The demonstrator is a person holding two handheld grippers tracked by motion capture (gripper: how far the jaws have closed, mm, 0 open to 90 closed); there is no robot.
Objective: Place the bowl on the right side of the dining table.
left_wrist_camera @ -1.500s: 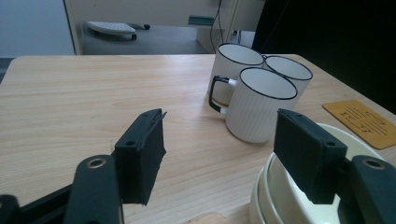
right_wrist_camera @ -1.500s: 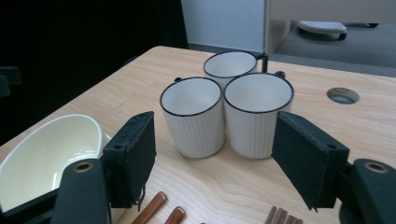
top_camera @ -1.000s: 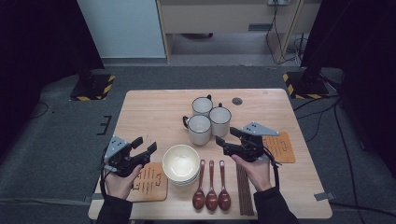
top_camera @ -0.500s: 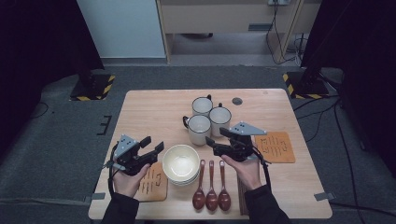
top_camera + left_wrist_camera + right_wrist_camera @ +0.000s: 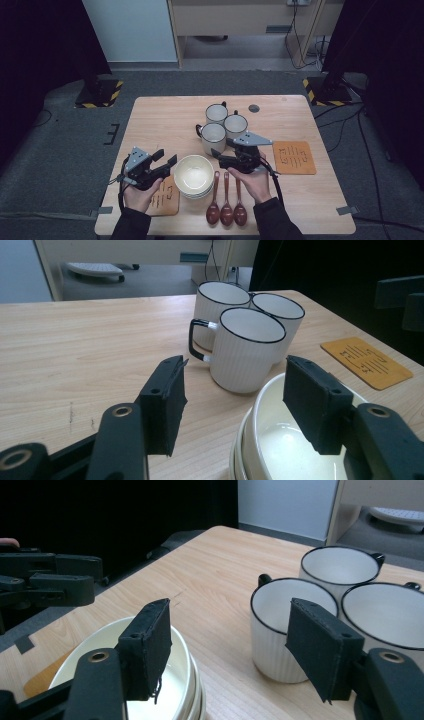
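A stack of cream bowls (image 5: 193,175) sits at the table's front middle. My left gripper (image 5: 166,157) is at its left side and open. Its jaws have just been closing, with the bowl rim (image 5: 260,405) between them and untouched. From the right, my right gripper (image 5: 220,156) points at the stack, open, one jaw over the bowls (image 5: 175,680) and the other in front of the nearest white mug (image 5: 277,630). Three black-rimmed mugs (image 5: 213,138) stand clustered just behind the bowls.
Three brown wooden spoons (image 5: 226,202) lie at the front edge beside the bowls. One orange coaster (image 5: 294,157) is at the right, another (image 5: 164,196) under my left hand. A small dark disc (image 5: 254,108) lies near the far edge.
My right gripper has moved left, up to the bowls and the front mug. The left gripper has edged slightly toward the stack and its jaws stand a little narrower.
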